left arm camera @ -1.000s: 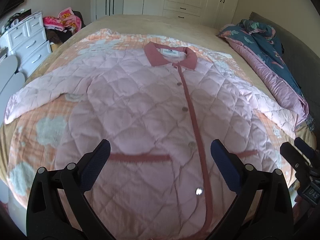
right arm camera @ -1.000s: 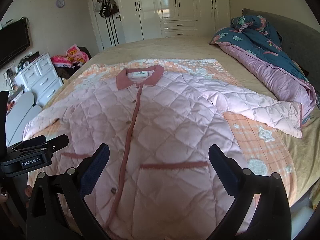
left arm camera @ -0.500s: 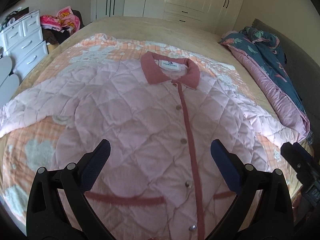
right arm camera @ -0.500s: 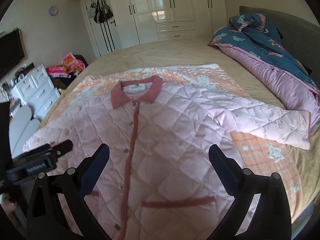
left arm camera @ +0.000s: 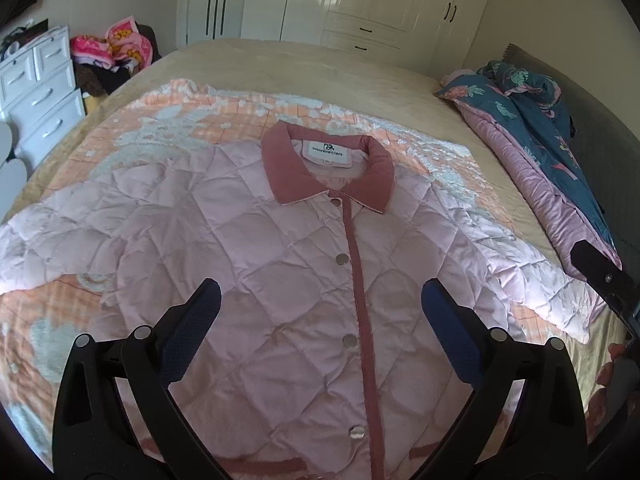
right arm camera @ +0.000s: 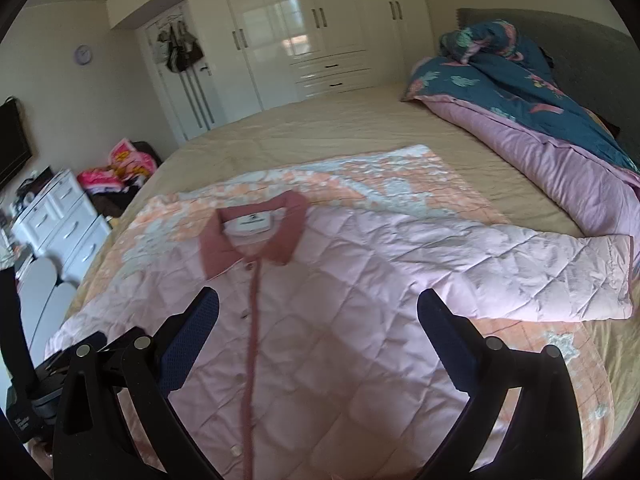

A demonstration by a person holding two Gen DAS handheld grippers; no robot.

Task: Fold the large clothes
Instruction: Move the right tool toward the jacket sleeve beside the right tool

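A pale pink quilted jacket [left arm camera: 280,240] with a darker pink collar [left arm camera: 296,164] lies flat, face up and buttoned, on an orange-and-white blanket [left arm camera: 160,120] on the bed. Both sleeves are spread out sideways; the right sleeve [right arm camera: 552,272] reaches towards the bedding pile. My left gripper [left arm camera: 320,300] hovers open above the jacket's chest, holding nothing. My right gripper [right arm camera: 318,312] is also open and empty, above the chest just right of the button strip [right arm camera: 252,336]. The right gripper's body [left arm camera: 604,280] shows at the right edge of the left wrist view.
A rolled teal and pink duvet [right arm camera: 540,120] lies along the bed's right side by a grey headboard [right arm camera: 580,52]. White drawers [left arm camera: 36,92] and a heap of clothes [left arm camera: 112,52] stand left of the bed. White wardrobes [right arm camera: 312,32] line the far wall.
Both grippers have moved forward along the jacket from its hem and pockets up to the chest, so the collar is nearer. The jacket itself has not moved.
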